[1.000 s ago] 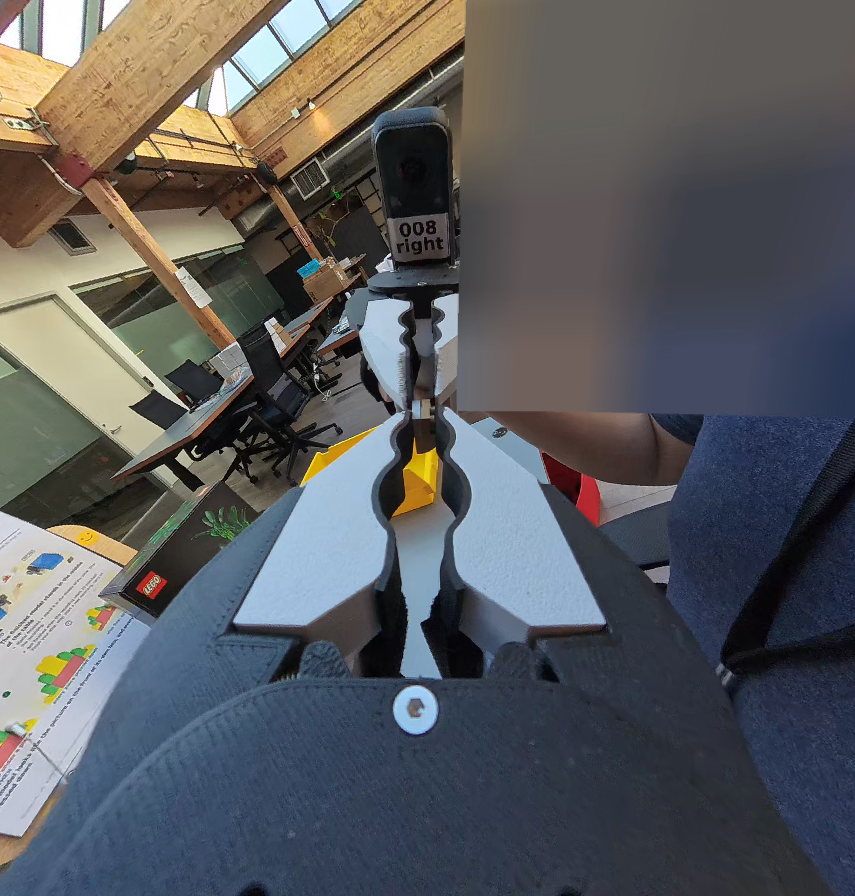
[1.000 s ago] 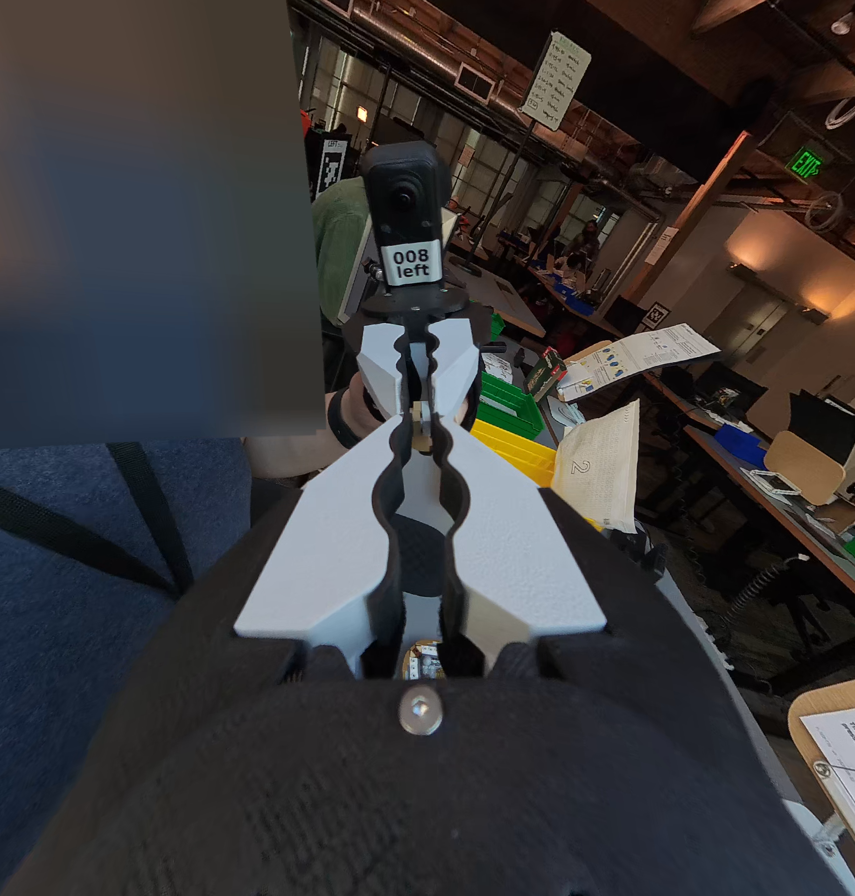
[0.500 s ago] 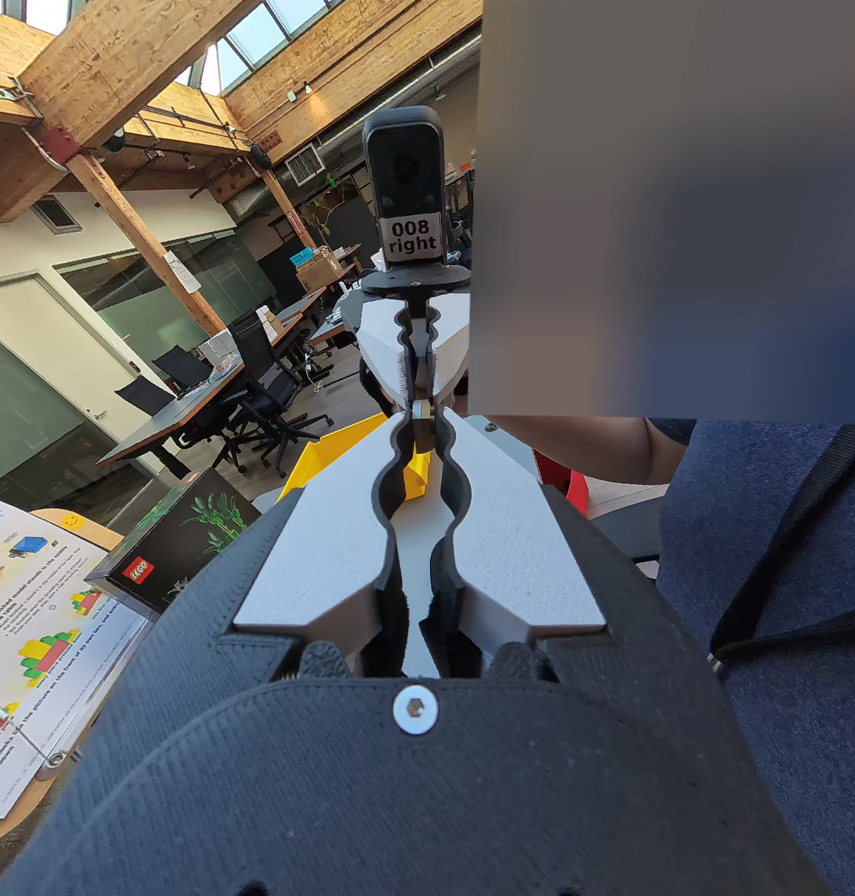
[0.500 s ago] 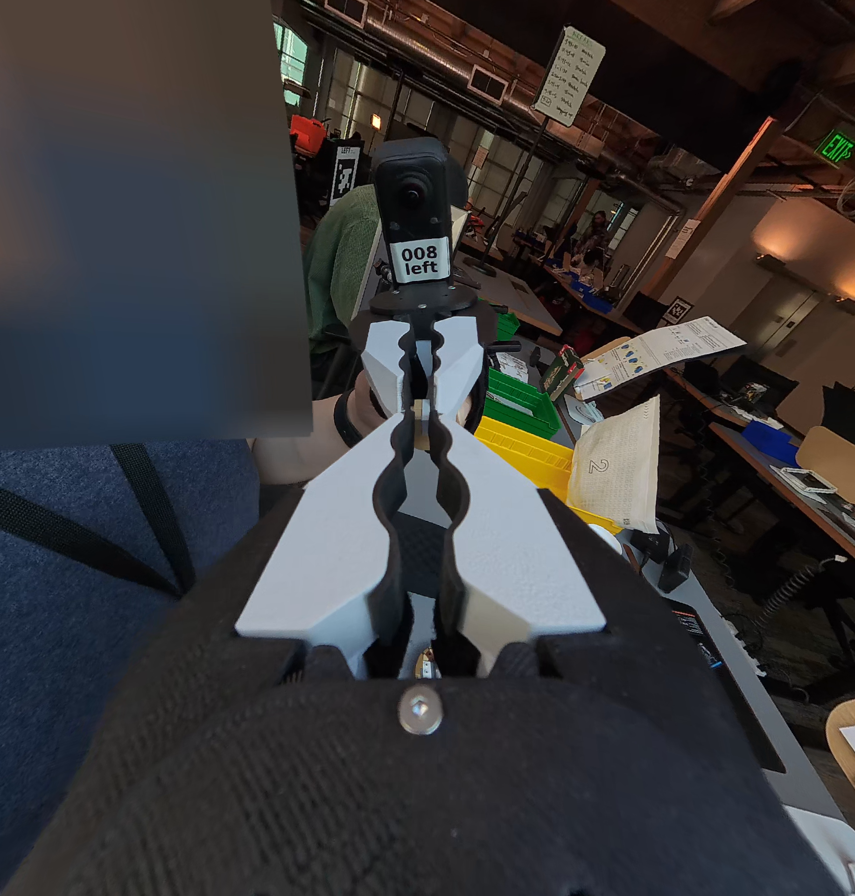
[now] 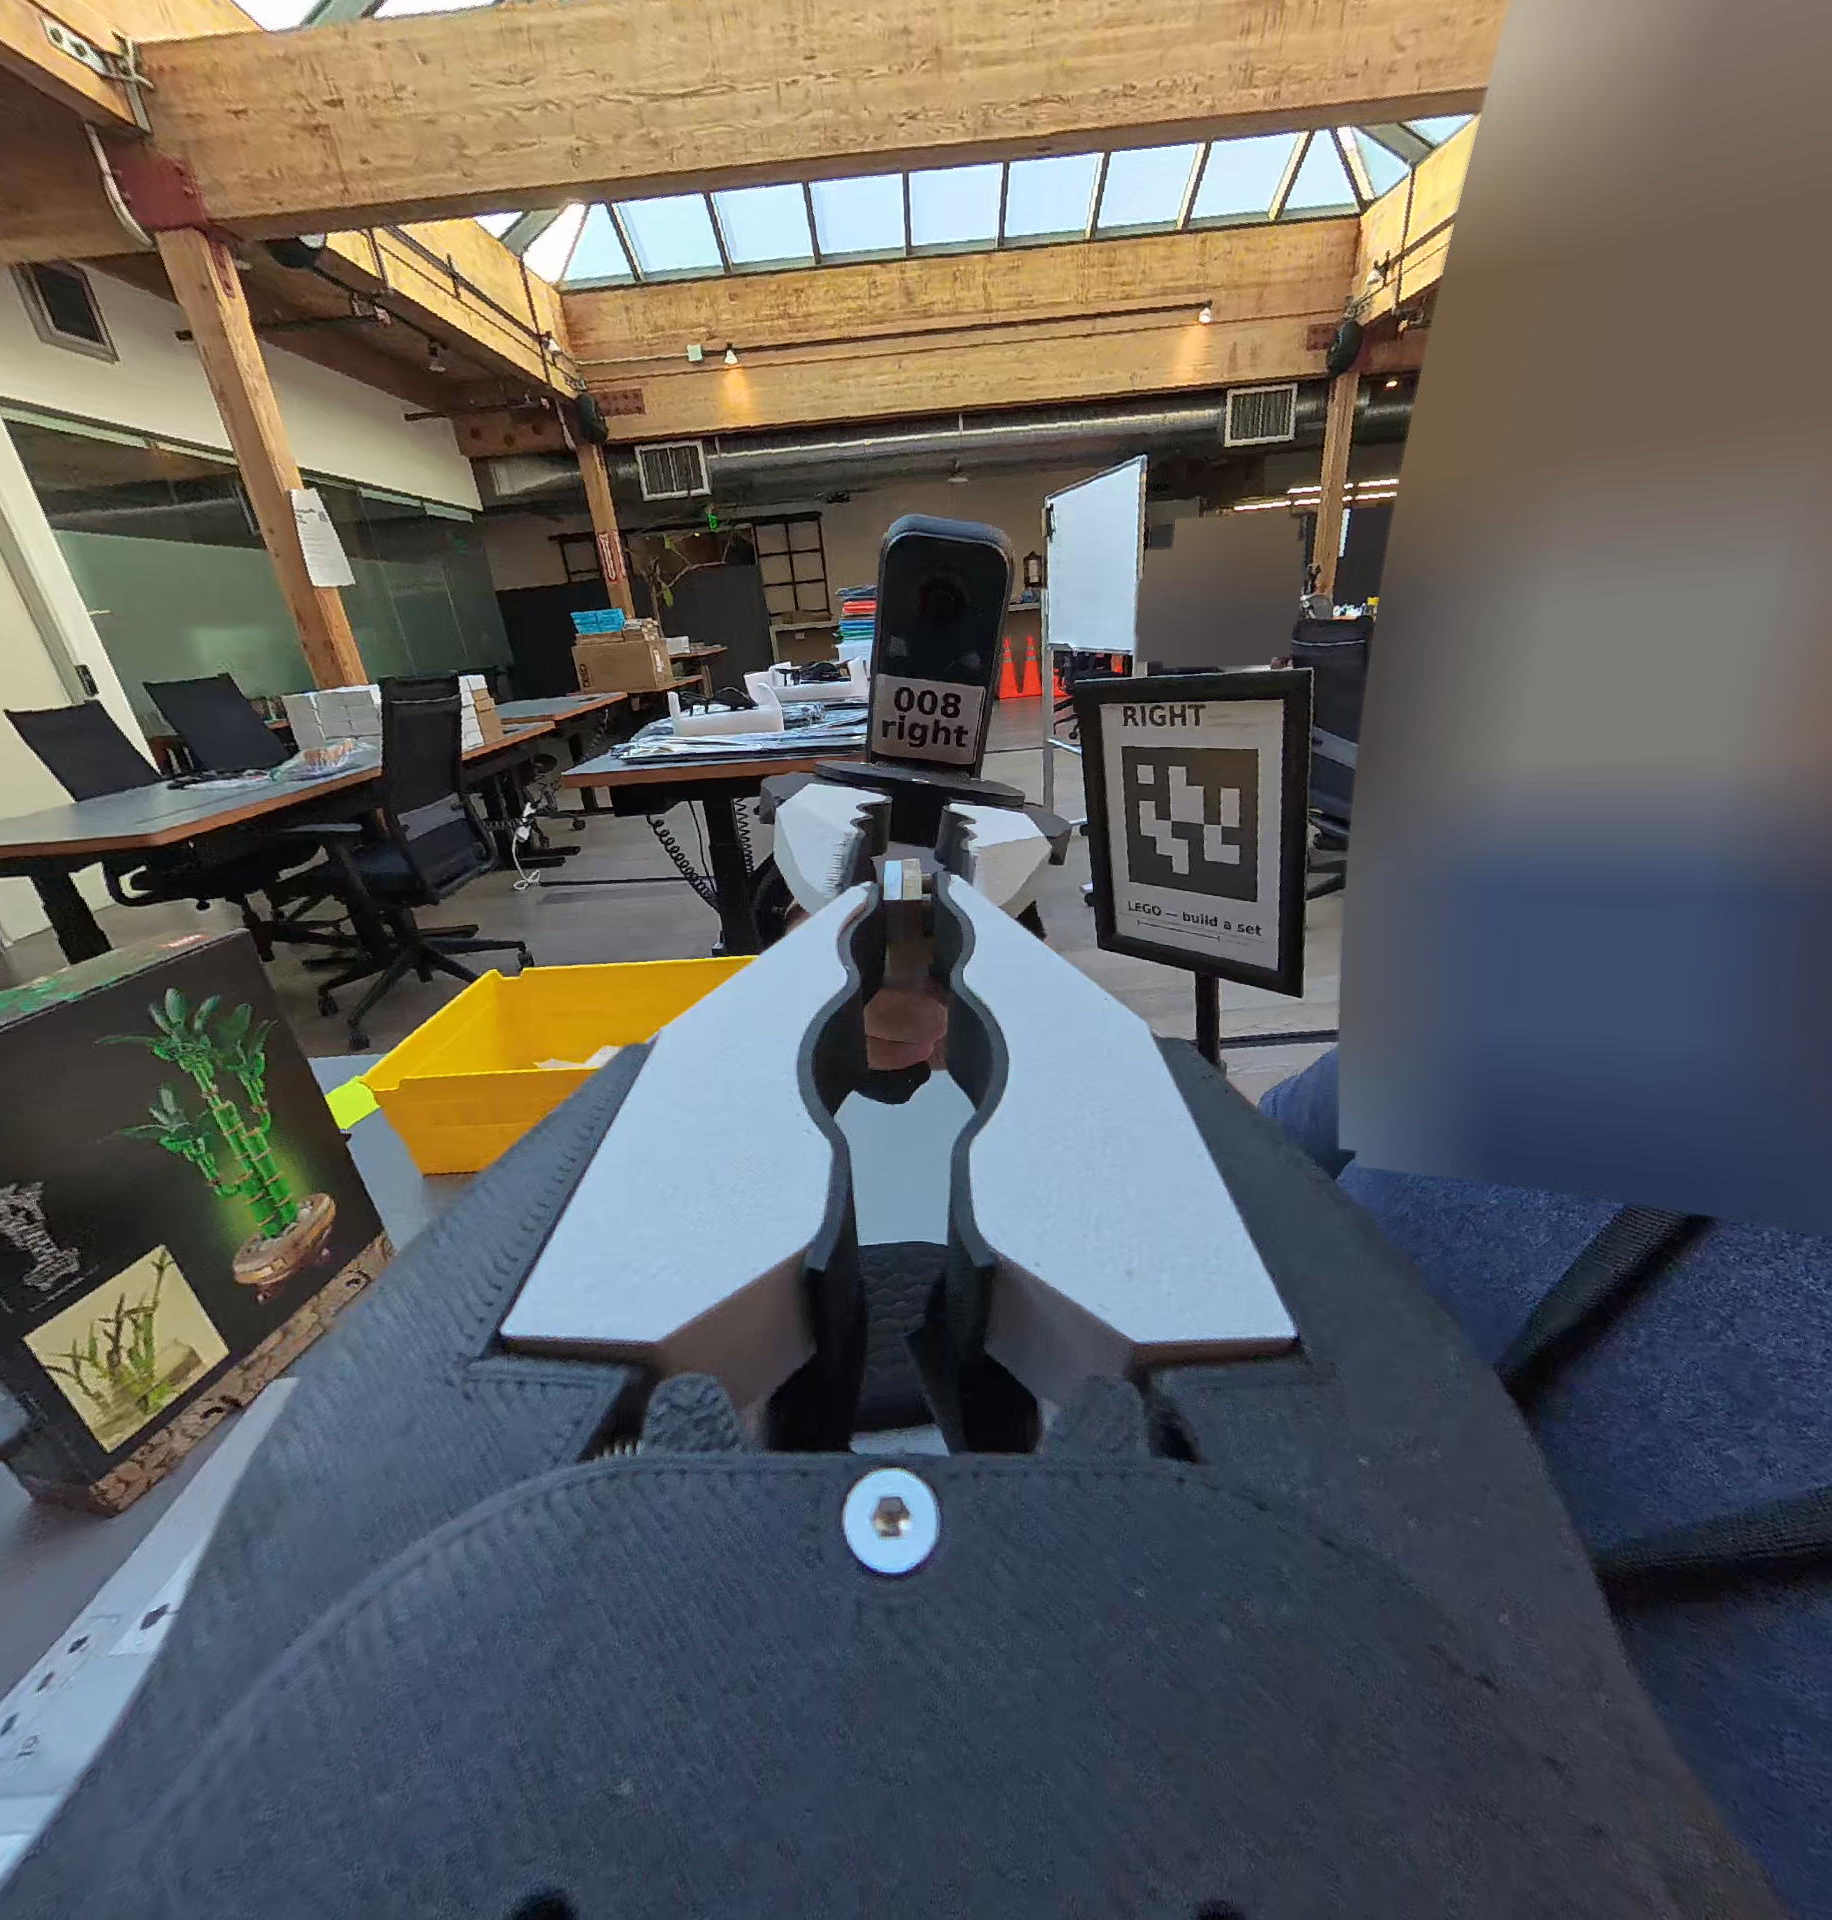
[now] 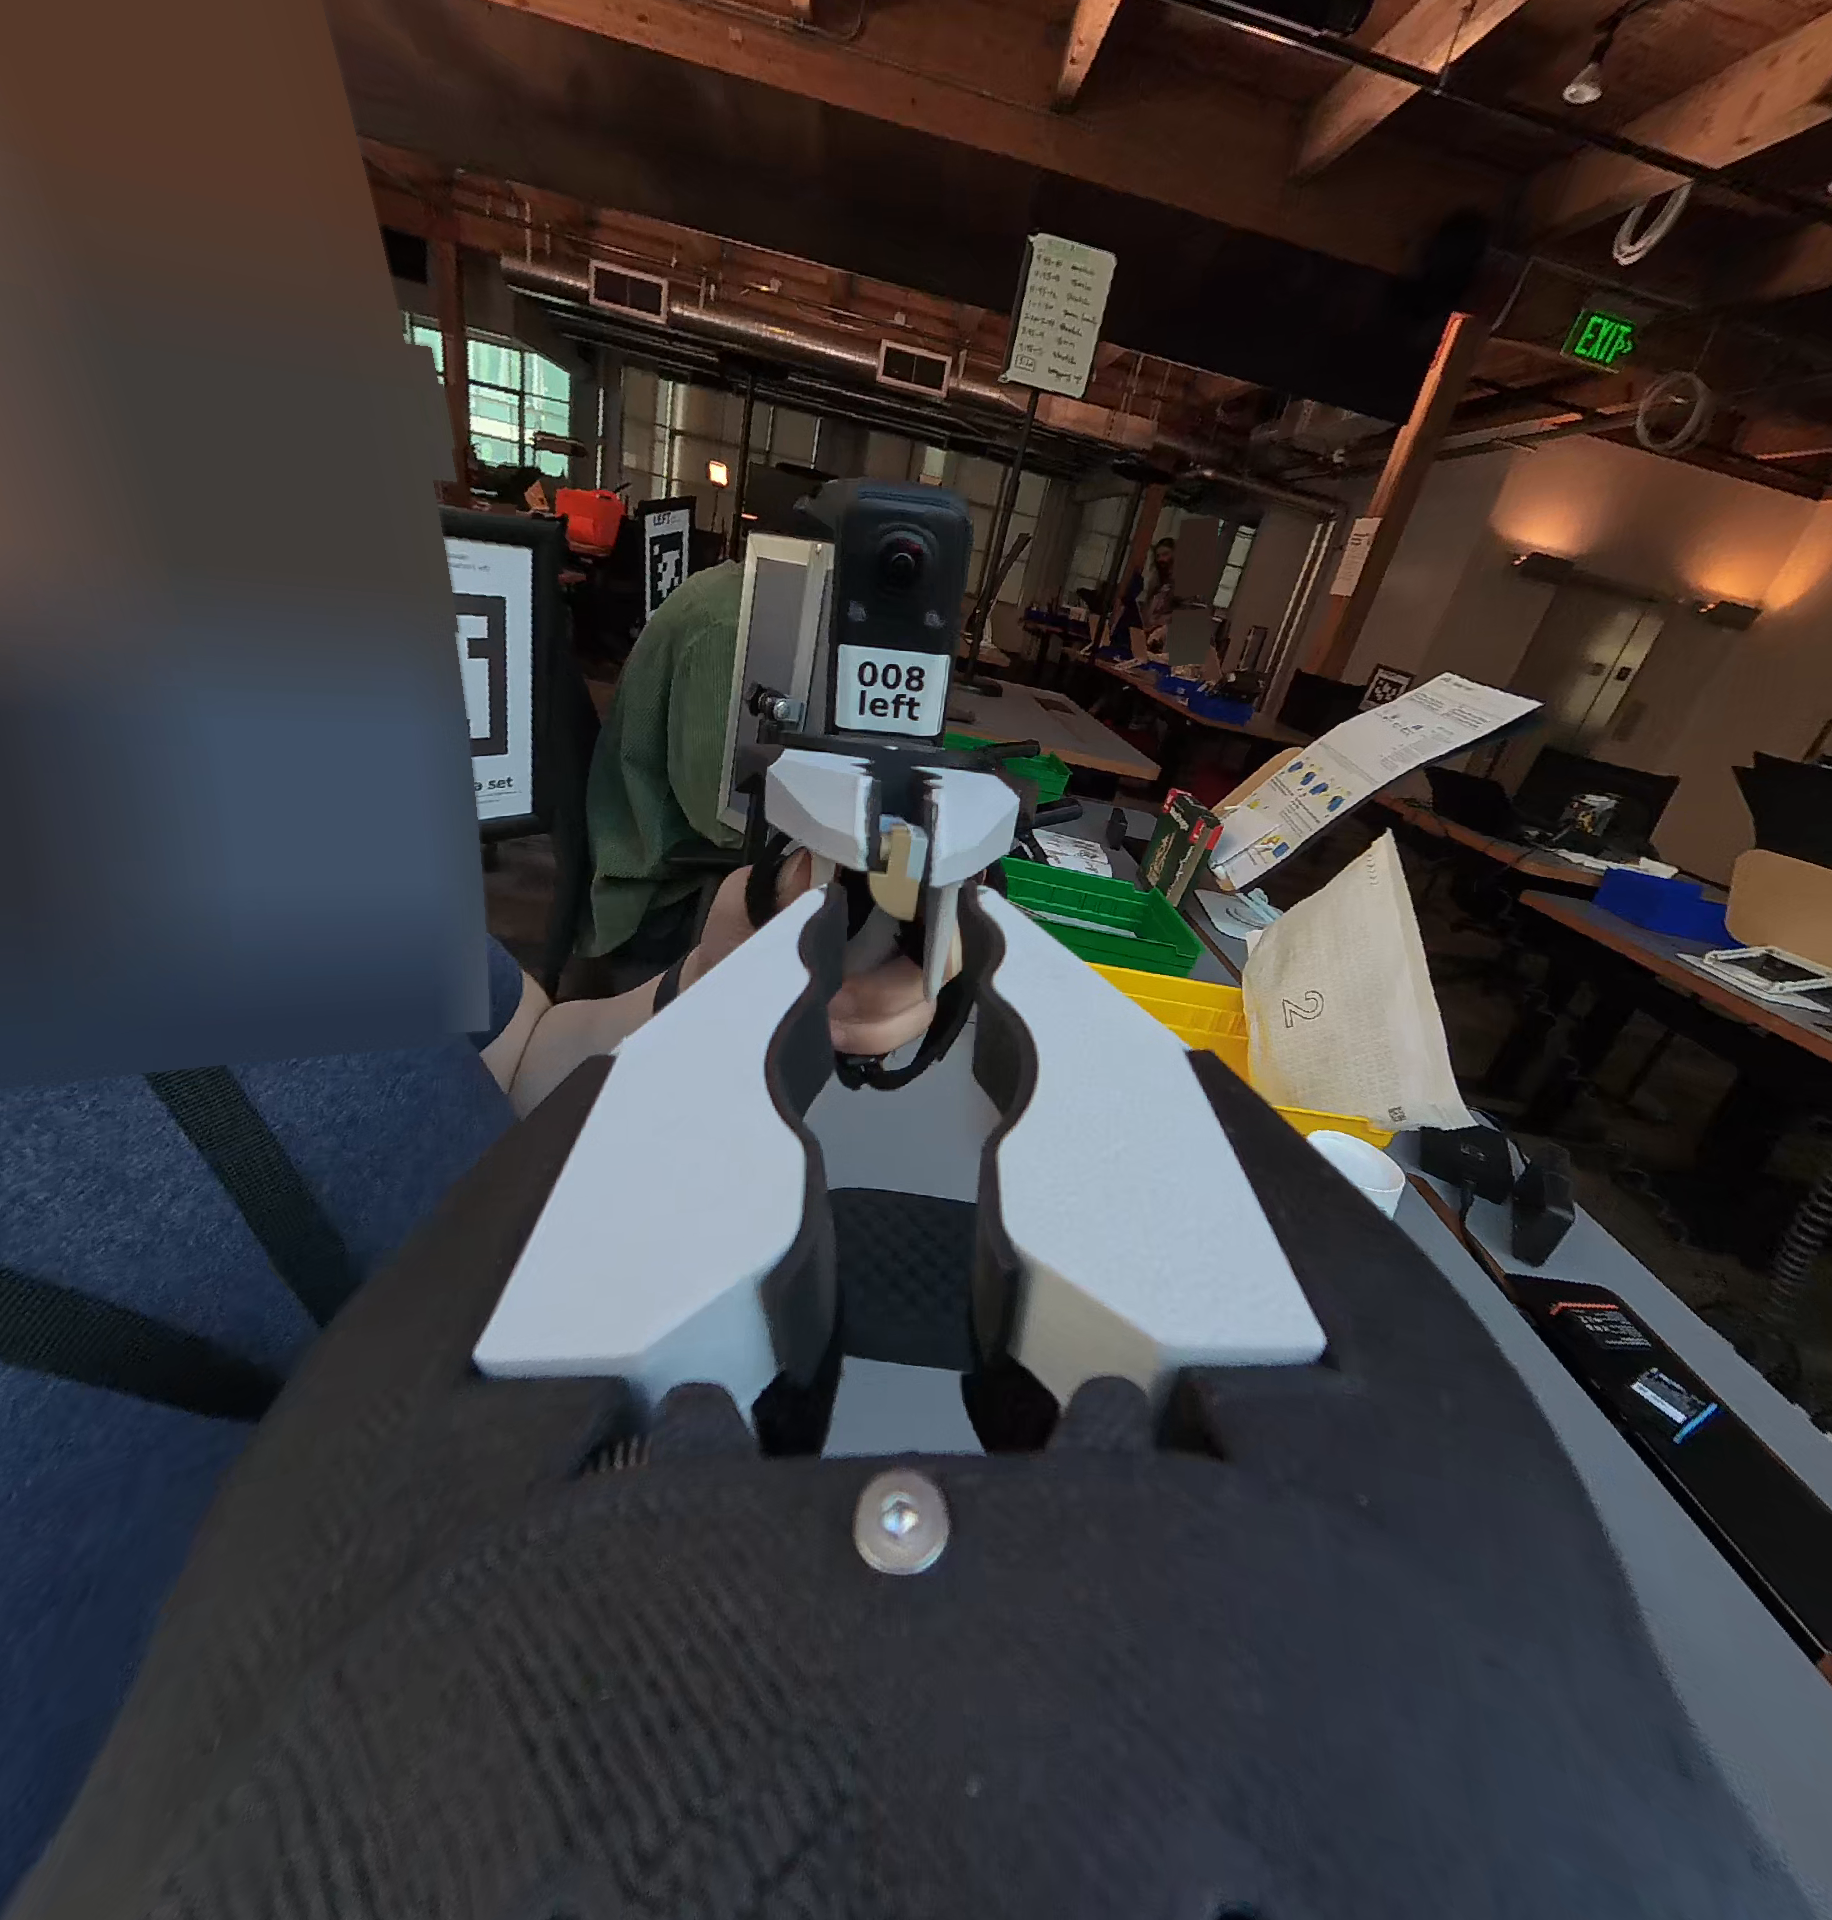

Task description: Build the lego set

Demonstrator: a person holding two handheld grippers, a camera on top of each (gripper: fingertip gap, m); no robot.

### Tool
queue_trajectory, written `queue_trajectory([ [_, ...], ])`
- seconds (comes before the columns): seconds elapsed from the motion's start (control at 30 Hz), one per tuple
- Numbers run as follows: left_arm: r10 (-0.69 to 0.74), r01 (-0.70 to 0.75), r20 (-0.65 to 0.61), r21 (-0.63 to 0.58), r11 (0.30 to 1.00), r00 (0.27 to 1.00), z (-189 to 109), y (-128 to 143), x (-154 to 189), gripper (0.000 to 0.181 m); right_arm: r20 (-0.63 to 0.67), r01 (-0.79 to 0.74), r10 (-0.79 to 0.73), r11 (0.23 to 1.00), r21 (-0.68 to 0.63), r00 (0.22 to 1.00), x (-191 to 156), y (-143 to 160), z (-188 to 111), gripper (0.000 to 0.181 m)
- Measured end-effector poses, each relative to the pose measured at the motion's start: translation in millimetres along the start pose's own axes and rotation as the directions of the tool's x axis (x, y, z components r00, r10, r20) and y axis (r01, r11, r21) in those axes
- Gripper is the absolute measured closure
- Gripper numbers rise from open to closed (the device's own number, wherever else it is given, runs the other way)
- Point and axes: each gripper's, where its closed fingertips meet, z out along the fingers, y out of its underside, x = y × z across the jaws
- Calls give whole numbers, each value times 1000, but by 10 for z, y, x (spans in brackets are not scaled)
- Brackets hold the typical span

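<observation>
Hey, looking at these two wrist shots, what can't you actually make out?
Tan piece, right wrist view: too small and half covered by the left tongs gripping it, so its shape is unclear.
Right tongs, both views: the tips overlap the piece, so their grip cannot be told.
Yellow bin, left wrist view: contents hidden by its wall and the tongs.
Set box, left wrist view: cut off by the left edge.

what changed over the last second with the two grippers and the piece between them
Both views tipped down towards level: the left hand-held gripper now faces the yellow plastic bin and the dark set box with a green plant picture squarely. Unchanged: the right hand-held gripper meets it tip to tip, both shut on the small tan lego piece, nothing let go.
</observation>
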Motion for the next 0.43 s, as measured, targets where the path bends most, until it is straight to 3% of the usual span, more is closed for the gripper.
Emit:
queue_trajectory([
  [0.1, -30, 29, 13, 10, 1000, 999, 11, 32, -33, 175, -18, -3, 3, 1000, 4, 1000, 14, 59, 28, 173],
  [0.23, -78, 78, -6, 13, 997, 997, 5, 72, -56, 175, -46, -6, 7, 1000, 13, 999, 25, 111, 24, 175],
  [0.37, -86, 86, -1, 28, 996, 996, 17, 93, -87, 172, -36, -119, 122, 991, 64, 992, 50, 123, -12, 175],
  [0.43, -67, 66, 33, 28, 997, 997, 8, 104, -128, 161, 1, -211, 213, 969, 129, 977, 52, 89, -43, 175],
])
